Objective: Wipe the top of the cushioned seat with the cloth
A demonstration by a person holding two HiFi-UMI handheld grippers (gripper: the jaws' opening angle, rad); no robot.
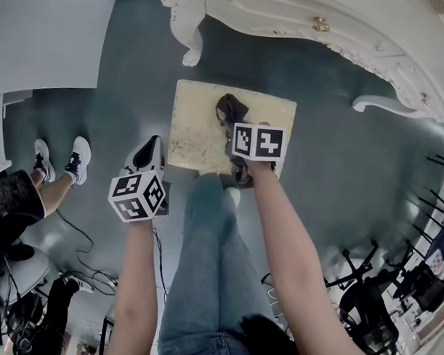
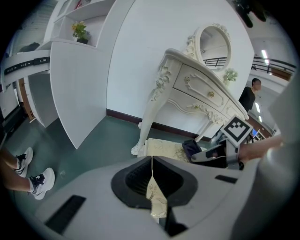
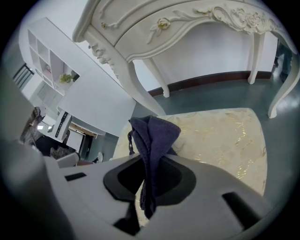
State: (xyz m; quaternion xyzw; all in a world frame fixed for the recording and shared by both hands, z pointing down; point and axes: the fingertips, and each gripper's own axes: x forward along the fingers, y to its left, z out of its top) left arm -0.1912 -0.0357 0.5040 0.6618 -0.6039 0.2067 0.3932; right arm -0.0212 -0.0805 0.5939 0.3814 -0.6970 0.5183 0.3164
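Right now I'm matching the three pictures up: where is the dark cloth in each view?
Head view: cloth upper centre, over the cushioned seat.
Left gripper view: right of centre, at the seat's right end.
Right gripper view: centre, pinched in the right gripper.
Shared landmark: the cream seat beneath it, in all three.

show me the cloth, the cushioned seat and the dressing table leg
cloth [image 3: 153, 133], right gripper view, bunched upper fold
cushioned seat [image 1: 196, 128], head view, bare left part of its top
dressing table leg [image 2: 148, 119], left gripper view, lower shaft of the leg
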